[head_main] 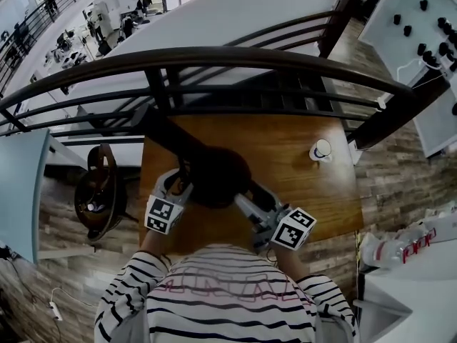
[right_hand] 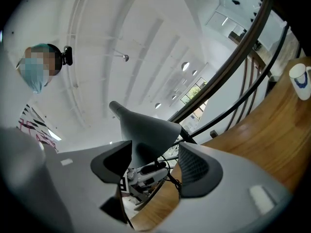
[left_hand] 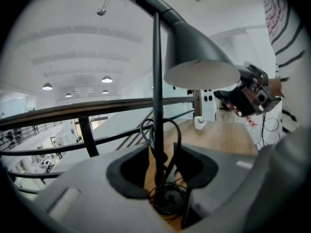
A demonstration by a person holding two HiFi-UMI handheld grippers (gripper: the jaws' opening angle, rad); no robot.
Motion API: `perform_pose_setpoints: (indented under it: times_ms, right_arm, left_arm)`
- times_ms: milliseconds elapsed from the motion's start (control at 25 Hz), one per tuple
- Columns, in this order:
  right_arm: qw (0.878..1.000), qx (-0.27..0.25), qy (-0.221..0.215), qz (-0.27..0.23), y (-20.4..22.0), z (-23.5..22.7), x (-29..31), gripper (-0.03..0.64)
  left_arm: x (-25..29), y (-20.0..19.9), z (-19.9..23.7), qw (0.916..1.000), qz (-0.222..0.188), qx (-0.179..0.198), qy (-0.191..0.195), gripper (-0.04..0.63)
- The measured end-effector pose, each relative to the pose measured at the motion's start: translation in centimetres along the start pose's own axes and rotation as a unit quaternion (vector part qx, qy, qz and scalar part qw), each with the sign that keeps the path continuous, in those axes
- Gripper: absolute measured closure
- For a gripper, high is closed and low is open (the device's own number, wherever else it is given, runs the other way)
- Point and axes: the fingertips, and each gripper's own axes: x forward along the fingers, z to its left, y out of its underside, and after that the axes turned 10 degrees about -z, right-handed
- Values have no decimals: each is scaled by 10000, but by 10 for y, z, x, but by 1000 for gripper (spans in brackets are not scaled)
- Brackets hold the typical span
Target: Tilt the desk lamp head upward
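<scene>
A dark desk lamp stands on the wooden table [head_main: 307,191]. From above, its round head [head_main: 218,177] hides the pole. My left gripper [head_main: 182,186] reaches in low from the left. In the left gripper view, the jaws [left_hand: 163,171] are open on either side of the thin pole [left_hand: 157,81], just above the base [left_hand: 167,200] and its looped cable [left_hand: 176,135]. I see no pad pressing on the pole. My right gripper [head_main: 248,195] [left_hand: 226,97] sits at the rim of the lamp head [left_hand: 194,52]. In its own view, the wide-open jaws [right_hand: 155,164] frame the shade [right_hand: 146,127].
A white cup [head_main: 320,149] [right_hand: 301,79] stands at the table's far right. A dark metal railing [head_main: 214,56] curves along the table's far edge, with an open drop beyond it. A dark round seat [head_main: 100,191] is on the floor to the left.
</scene>
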Motion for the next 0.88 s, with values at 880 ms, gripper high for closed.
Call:
perform_pose_setpoints:
  times_ms: [880]
  right_arm:
    - [9970, 709, -154, -285, -12, 12, 2, 298]
  left_arm:
    - [-4, 10, 7, 9988, -290, -344, -193, 520]
